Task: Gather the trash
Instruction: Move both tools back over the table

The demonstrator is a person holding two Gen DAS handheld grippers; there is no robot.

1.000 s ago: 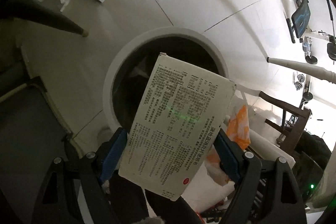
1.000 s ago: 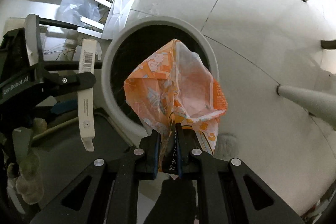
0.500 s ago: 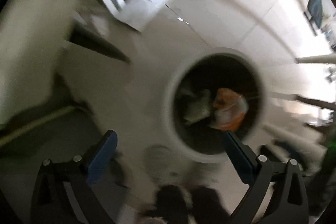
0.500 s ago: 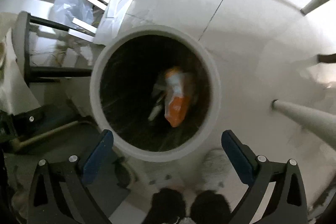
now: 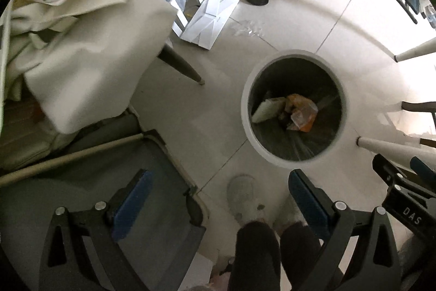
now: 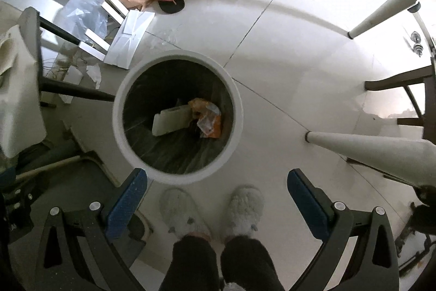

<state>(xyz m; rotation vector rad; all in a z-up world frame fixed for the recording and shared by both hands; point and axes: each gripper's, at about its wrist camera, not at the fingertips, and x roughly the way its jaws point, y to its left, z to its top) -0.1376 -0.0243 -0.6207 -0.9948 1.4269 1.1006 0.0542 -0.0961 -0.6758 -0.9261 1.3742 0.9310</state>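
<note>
Both drops look done: cream flat printed box [image 6: 171,119] and crumpled orange plastic wrapper [image 6: 209,121] lie inside round white-rimmed bin [image 6: 177,55], left gripper [image 5: 218,205] and right gripper [image 6: 217,202] spread wide, empty; far-left floor litter remains.

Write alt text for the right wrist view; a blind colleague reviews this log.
A round white trash bin on a pale tiled floor holds a flat cream box and a crumpled orange wrapper. The right hand-held gripper hangs open and empty above, over two fluffy slippers. Cardboard and plastic clutter lies beyond.
</note>
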